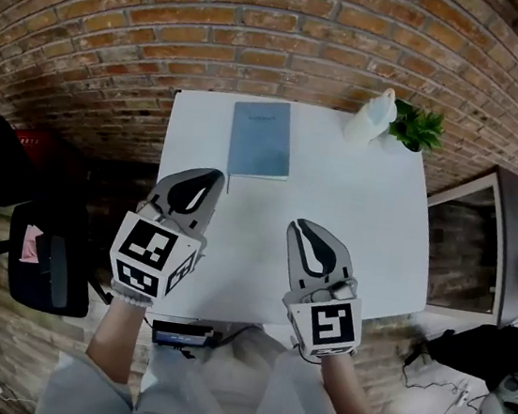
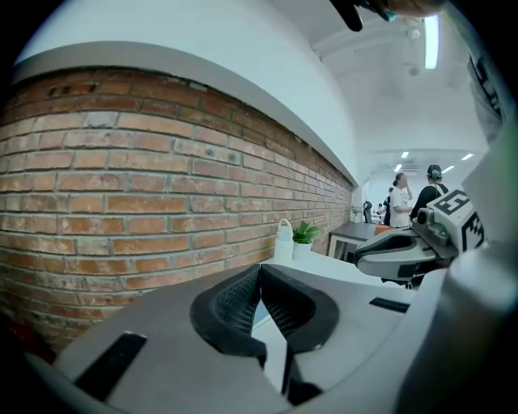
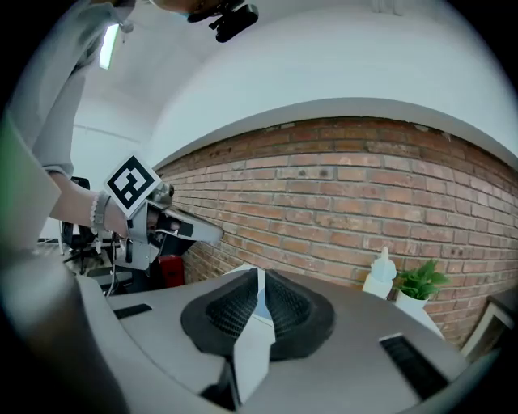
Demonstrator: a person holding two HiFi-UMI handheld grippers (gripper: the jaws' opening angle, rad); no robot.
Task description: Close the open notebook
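Note:
A grey-blue notebook (image 1: 261, 139) lies closed and flat at the far middle of the white table (image 1: 362, 215). My left gripper (image 1: 208, 178) is raised above the table's near left, jaws shut with nothing between them. My right gripper (image 1: 300, 227) hangs over the near right, also shut and empty. Both are well short of the notebook and touch nothing. In the left gripper view the jaw tips (image 2: 259, 271) meet, and the right gripper (image 2: 405, 247) shows beside them. In the right gripper view the tips (image 3: 259, 279) meet too, with the left gripper (image 3: 154, 218) at the left.
A white bottle (image 1: 370, 117) and a small green potted plant (image 1: 416, 127) stand at the table's far right corner against the brick wall. A black chair (image 1: 39, 258) is at the left, a cabinet (image 1: 482, 240) at the right. People stand far off (image 2: 417, 194).

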